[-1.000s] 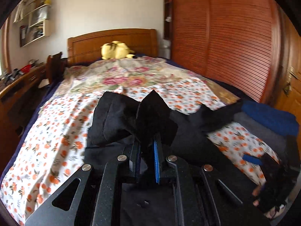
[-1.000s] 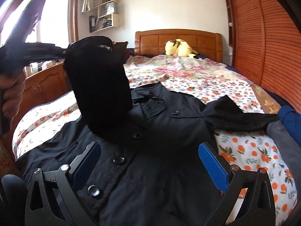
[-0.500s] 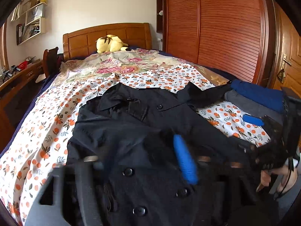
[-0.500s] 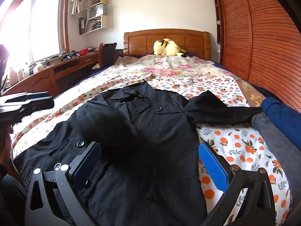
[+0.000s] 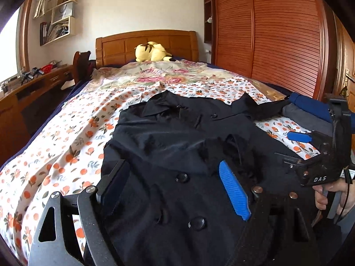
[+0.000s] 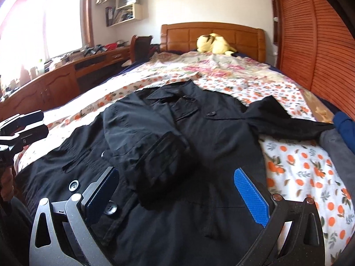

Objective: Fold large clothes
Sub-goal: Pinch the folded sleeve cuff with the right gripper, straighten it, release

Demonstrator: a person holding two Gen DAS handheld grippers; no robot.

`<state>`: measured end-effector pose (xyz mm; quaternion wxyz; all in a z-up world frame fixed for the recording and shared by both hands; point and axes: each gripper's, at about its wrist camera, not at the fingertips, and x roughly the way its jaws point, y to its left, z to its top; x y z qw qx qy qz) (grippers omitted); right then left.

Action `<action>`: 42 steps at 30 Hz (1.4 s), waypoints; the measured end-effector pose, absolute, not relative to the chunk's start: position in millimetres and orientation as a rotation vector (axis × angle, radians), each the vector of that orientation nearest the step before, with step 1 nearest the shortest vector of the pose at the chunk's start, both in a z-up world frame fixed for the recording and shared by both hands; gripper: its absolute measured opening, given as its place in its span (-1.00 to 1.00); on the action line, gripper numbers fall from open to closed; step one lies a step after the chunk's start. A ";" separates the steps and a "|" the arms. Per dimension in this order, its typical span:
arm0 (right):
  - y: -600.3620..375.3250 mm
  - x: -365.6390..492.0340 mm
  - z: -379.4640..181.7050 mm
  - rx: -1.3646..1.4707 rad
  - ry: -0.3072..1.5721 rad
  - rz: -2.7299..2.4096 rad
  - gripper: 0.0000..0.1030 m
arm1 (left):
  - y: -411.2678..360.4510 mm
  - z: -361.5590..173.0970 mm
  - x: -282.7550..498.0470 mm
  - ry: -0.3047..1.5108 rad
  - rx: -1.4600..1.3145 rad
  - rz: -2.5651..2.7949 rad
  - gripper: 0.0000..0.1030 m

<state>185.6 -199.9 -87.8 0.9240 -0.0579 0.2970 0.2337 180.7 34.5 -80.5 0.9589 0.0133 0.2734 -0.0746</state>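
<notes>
A: Where is the black coat (image 6: 199,137) lying?
B: Flat on the bed (image 5: 66,146); left gripper (image 5: 175,190) is opening, right gripper (image 6: 177,195) standing apart, neither clamping cloth.
A: Risk?
B: The folded-in sleeve (image 6: 153,155) is likely sliding off

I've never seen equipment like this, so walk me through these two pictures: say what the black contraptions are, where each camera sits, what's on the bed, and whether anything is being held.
There is no robot here: a person carries a hand-held black gripper with blue-padded jaws in each hand. Each picture comes from a fisheye camera mounted on one gripper, looking forward along its jaws.

In the left camera's picture, the left gripper fills the foreground, and the right gripper shows at the right edge. The right camera's picture shows the right gripper up close.

A black buttoned coat lies front-up on the orange-print bedsheet, one sleeve folded across its chest, the other spread sideways. A yellow plush toy sits by the headboard.

Nothing is held: the left jaws are opening, the right ones stand open.
</notes>
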 end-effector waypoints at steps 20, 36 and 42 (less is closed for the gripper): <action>-148.9 214.0 -112.2 -0.310 0.676 0.509 0.66 | 76.7 -97.0 170.9 0.580 -0.008 -0.091 0.62; -200.6 187.9 -97.0 -0.153 0.565 0.424 -0.85 | 53.1 -93.4 175.3 0.567 0.017 -0.124 0.62; -219.8 185.8 -106.1 -0.107 0.630 0.367 -0.85 | 40.8 -92.7 178.7 0.566 0.031 -0.141 0.62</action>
